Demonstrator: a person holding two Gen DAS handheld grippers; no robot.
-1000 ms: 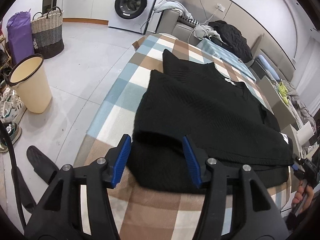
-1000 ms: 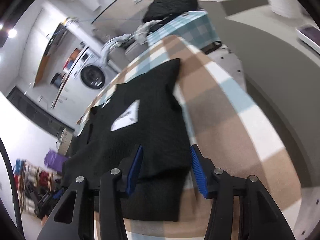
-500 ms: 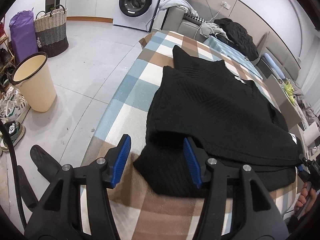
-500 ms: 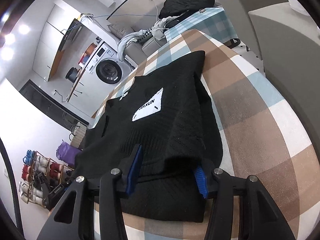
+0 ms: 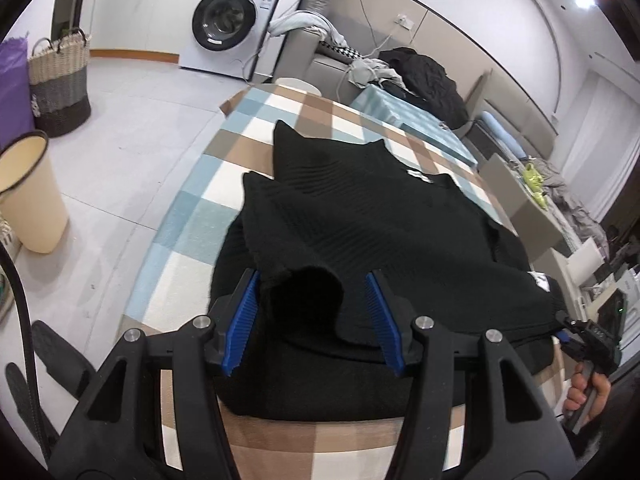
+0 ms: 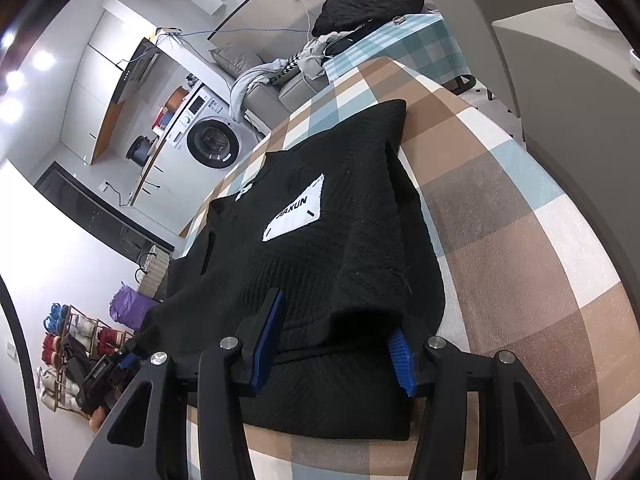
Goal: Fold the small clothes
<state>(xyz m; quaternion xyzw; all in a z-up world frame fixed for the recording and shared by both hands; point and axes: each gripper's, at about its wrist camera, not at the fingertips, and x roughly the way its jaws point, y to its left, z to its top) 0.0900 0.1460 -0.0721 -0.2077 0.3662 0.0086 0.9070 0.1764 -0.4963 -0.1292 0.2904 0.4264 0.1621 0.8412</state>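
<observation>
Our left gripper (image 5: 314, 312) and right gripper (image 6: 332, 338) each stand half-closed, pinching a near corner of the black sweater (image 5: 360, 236) on the checked bench (image 5: 192, 216). It looks soft, thick and floppy; hem corners suit. At ten o'clock a bin (image 5: 28, 196) stands clear.

The white diamond-shaped cloth patch (image 6: 295, 213) on the black ribbed knit sweater (image 6: 320, 264) carries dark letters ending in "AXUN"; the first letters are unclear. Print on the white front-loading washing machine (image 5: 230, 24) is too small to read.
</observation>
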